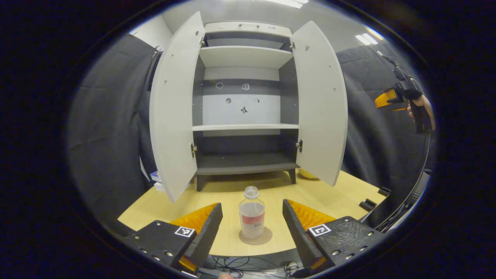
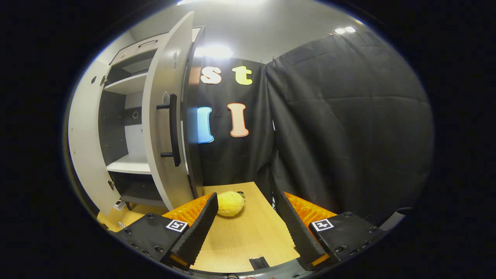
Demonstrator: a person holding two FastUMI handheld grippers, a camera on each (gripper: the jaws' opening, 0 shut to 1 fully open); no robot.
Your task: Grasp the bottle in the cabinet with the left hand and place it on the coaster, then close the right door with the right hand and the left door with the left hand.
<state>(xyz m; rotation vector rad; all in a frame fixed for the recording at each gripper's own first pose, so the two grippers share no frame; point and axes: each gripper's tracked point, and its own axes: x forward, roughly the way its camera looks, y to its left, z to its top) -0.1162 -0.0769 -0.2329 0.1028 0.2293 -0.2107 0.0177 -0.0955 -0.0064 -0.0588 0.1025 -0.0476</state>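
Both doors (image 1: 321, 104) open | bottle (image 1: 252, 215) on coaster (image 1: 255, 237) | yellow ball (image 2: 230, 204) nearby

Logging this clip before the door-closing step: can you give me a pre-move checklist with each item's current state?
1. Bottle upright on coaster: ok.
2. Left gripper released, jaws open and clear of the bottle: ok.
3. Right gripper jaws open, holding nothing: ok.
4. Right door open, handle visible ahead of the right gripper: ok.
5. Left door open, waiting its turn: ok.
6. Yellow object clear of the right door's swing: cannot tell.
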